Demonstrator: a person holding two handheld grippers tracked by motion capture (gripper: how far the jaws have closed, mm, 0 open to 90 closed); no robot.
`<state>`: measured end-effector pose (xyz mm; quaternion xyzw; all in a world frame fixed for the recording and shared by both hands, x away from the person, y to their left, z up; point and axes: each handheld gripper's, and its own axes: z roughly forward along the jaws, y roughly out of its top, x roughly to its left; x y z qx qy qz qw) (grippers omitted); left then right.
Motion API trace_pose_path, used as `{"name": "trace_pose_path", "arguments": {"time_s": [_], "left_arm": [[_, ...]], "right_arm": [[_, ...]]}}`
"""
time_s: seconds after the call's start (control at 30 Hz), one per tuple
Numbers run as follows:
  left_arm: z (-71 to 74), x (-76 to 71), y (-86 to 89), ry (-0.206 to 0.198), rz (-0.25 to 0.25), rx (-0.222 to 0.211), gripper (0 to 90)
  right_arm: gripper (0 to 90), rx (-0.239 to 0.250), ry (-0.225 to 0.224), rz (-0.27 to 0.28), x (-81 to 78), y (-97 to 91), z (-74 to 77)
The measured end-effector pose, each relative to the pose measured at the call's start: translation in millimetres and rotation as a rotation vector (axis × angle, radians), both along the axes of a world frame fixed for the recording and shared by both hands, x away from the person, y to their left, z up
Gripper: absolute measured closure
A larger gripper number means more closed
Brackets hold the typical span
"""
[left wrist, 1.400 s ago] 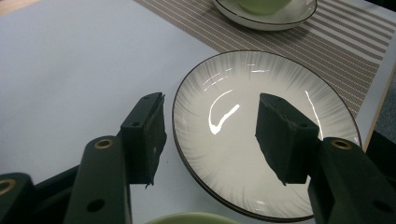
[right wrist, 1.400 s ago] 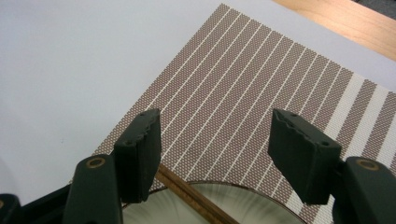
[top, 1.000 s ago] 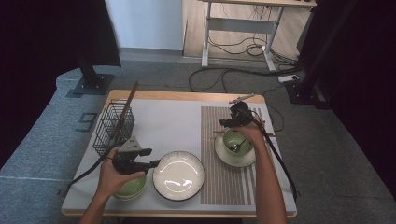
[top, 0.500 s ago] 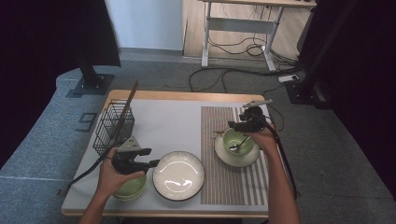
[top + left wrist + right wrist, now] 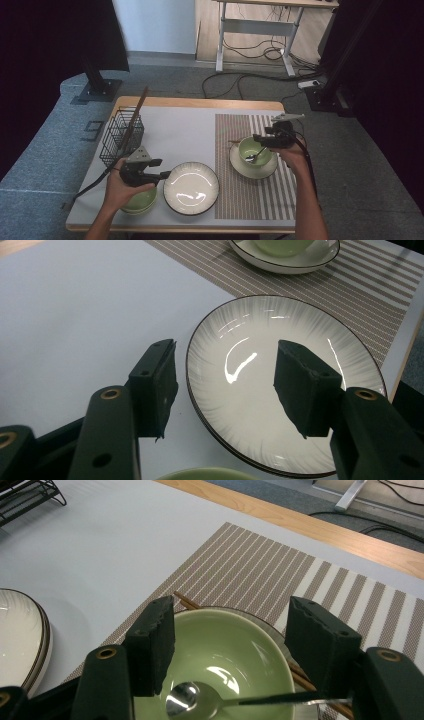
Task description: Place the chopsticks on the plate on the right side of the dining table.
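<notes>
Hovering over the green bowl [image 5: 220,665] on the striped placemat [image 5: 250,170], the right tool [image 5: 267,140] has its jaws spread wide with nothing clamped between them. A metal spoon [image 5: 200,702] lies in that bowl, its rounded end down in the hollow and its handle running out toward the rim on the person's right, roughly across the line of the jaws. Under the bowl sits a saucer [image 5: 240,165], and brown chopsticks [image 5: 186,601] poke out from beneath the far rim. The right hand [image 5: 290,152] is by far the nearer one to the spoon; its forearm comes up along the counter's [image 5: 175,125] right edge.

At the near left, the left tool [image 5: 159,169] also stands open and empty, held level and pointing at the white plate [image 5: 280,385], just above a second green bowl [image 5: 140,202].
</notes>
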<state>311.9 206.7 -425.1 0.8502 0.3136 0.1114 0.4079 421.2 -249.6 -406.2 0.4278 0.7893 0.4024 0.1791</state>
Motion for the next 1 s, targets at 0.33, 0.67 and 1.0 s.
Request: {"name": "trace_pose_path", "arguments": {"time_s": [0.33,0.67,1.0], "left_arm": [[0.2,-0.4,0.4,0.0,0.002,0.0,42.4],[0.8,-0.3,1.8,-0.003,0.008,0.0,42.4],[1.2,0.2,3.7,-0.004,0.015,0.001,42.4]], "right_arm": [[37.1,0.053,-0.021,-0.029,-13.6,-20.3,-6.8],[37.2,0.071,-0.011,-0.054,-21.7,-34.9,-19.8],[37.2,0.064,-0.011,-0.069,-22.3,-42.0,-32.0]]}}
